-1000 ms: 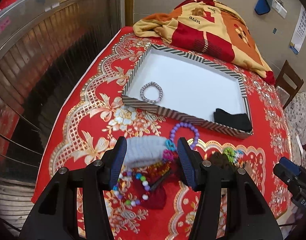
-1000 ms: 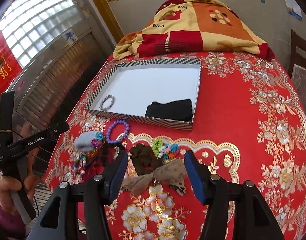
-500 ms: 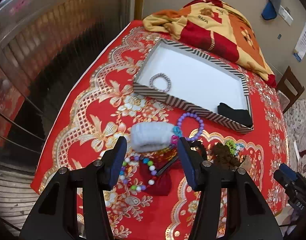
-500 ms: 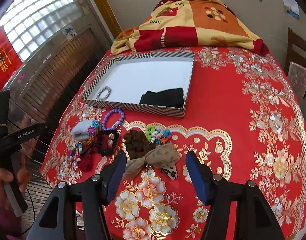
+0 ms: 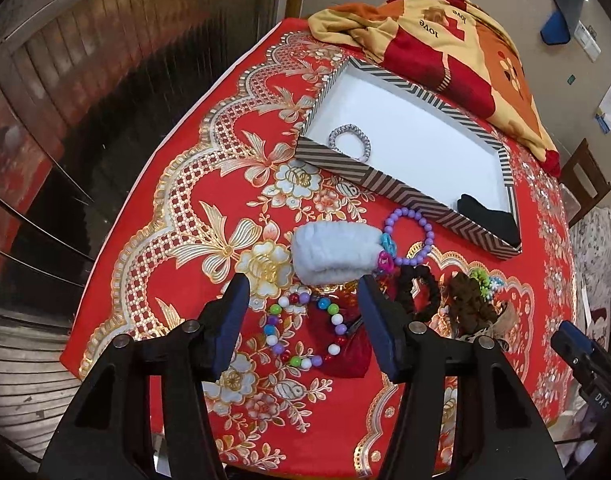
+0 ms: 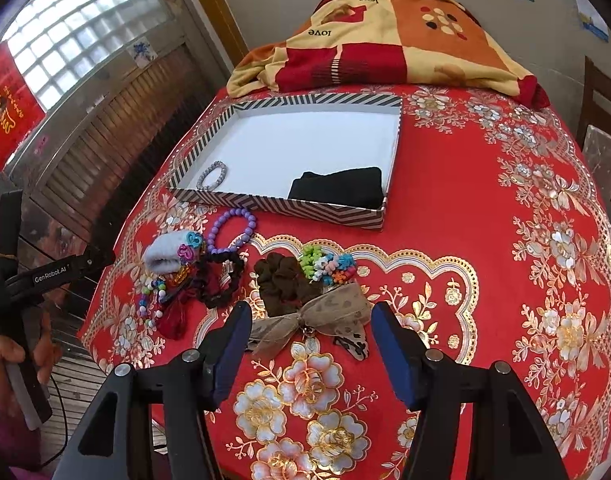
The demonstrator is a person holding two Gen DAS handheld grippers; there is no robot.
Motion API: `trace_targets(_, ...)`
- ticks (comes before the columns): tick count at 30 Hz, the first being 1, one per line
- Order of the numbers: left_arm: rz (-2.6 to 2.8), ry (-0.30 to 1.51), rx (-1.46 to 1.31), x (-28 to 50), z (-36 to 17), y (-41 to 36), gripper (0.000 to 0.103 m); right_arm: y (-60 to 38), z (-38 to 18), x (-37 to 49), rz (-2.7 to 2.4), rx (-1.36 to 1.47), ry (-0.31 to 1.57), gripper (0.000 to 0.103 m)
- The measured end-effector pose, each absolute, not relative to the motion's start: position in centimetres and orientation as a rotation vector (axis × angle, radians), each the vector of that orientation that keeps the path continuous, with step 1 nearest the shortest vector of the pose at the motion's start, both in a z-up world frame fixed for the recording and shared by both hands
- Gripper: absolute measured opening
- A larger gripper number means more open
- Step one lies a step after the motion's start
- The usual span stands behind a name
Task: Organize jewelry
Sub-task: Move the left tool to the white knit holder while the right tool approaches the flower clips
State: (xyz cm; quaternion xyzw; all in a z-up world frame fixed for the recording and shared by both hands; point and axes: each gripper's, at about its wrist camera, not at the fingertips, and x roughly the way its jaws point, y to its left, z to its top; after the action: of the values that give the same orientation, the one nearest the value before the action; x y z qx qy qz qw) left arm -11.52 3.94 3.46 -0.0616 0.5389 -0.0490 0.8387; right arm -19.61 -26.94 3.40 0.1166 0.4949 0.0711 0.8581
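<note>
A striped box with a white floor holds a silver bracelet and a black cloth. In front of it lie a grey-white roll, a purple bead bracelet, a multicoloured bead string, a black scrunchie, a brown scrunchie, a colourful bead cluster and a brown bow. My left gripper is open over the bead string. My right gripper is open above the bow.
A red and gold tablecloth covers the round table. A folded yellow-red blanket lies behind the box. A chair stands at the right. A metal shutter is beyond the table's left edge.
Both grippers have pulled back and up from the pile. The left one was around the grey-white roll and now hovers nearer the table's front edge. Nothing was picked up.
</note>
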Motion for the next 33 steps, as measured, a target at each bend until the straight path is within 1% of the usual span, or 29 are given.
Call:
trace_targets(22,-0.16,1.14,-0.068,-11.3,3.4,3.4,0.058,-26.3,3.3,-19.2,0.137,0.25,1.05,0.062)
trace_targets(33,-0.199,1.181,-0.053,-10.6,2.3,4.3,0.058,-26.4,2.9,-19.0,0.133,0.252,1.059,0.063)
